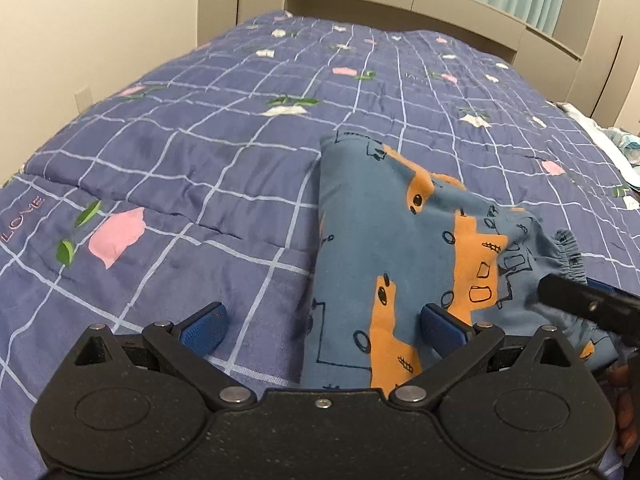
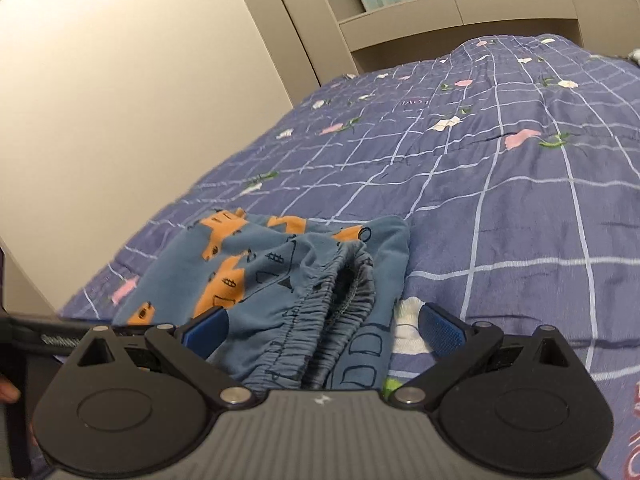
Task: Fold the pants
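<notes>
— Two grippers, both with jaws spread wide and nothing pinched. The left gripper (image 1: 322, 330) hovers low over the pants (image 1: 384, 248), whose near end runs between its blue pads; its right pad sits over the cloth, its left pad over bare quilt (image 1: 180, 152).

— And the right one?

— The right gripper (image 2: 322, 330) looks straight at the gathered elastic waistband (image 2: 340, 308), which lies between its pads and just ahead of them. The pants are already folded into a narrow bundle lying lengthwise ahead of the left gripper.

— How will they handle?

— Light, soft knit, I judge; limp, so layers will slide apart if only the top one is caught. The waistband is the thickest, firmest part, a good hold for the right gripper. The left should take the near end through all layers.

— Room to move?

— Plenty of open quilt ahead of and to the left of the left gripper, and ahead and to the right of the right one. Other laundry (image 1: 616, 140) lies far off to the right, well apart. The two grippers are near each other, so that is the crowding to mind.
</notes>
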The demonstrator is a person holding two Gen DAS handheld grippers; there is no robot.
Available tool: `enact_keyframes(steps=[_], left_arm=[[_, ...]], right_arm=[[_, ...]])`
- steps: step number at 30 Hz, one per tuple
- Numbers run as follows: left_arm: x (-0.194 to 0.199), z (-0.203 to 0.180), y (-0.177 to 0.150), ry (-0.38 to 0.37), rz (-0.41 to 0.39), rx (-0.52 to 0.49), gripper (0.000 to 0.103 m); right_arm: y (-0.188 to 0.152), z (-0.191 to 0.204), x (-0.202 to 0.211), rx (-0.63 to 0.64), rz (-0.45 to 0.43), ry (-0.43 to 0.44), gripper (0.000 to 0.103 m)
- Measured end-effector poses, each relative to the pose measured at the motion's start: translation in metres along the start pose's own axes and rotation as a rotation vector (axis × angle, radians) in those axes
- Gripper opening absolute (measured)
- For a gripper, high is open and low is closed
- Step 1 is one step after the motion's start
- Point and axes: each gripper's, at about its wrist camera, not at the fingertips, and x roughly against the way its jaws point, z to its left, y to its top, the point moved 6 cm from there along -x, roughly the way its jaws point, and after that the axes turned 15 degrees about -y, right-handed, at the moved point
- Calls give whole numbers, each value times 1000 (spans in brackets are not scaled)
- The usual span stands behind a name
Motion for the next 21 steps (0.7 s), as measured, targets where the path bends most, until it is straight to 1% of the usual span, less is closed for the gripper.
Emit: enact_keyframes(steps=[3, 9, 12, 14, 15, 17, 18, 20, 21], left_arm=[[0, 0, -2, 5, -7, -8, 102], [-1, 0, -4, 4, -18, -20, 103], [-1, -1, -4, 1, -9, -19, 103], [0, 1, -2, -9, 9, -1, 102], [0, 2, -1, -13, 18, 8, 102], [2, 3, 3, -17, 35, 29, 102], [3, 3, 3, -16, 38, 38, 101], [7, 4, 5, -14, 36, 59, 94], [8, 4, 6, -18, 31, 67, 90]], right_arm=[[1, -3, 1, -25, -3, 15, 103], [0, 2, 1, -2, -7, -8, 103], [0, 2, 1, -7, -6, -11, 102], [1, 5, 1, 6, -2, -30, 102], [1, 6, 1, 11, -1, -44, 99], [1, 7, 3, 23, -6, -92, 88], [1, 6, 4, 23, -8, -104, 86], [1, 6, 7, 18, -13, -120, 80], [1, 7, 9, 19, -17, -127, 74]])
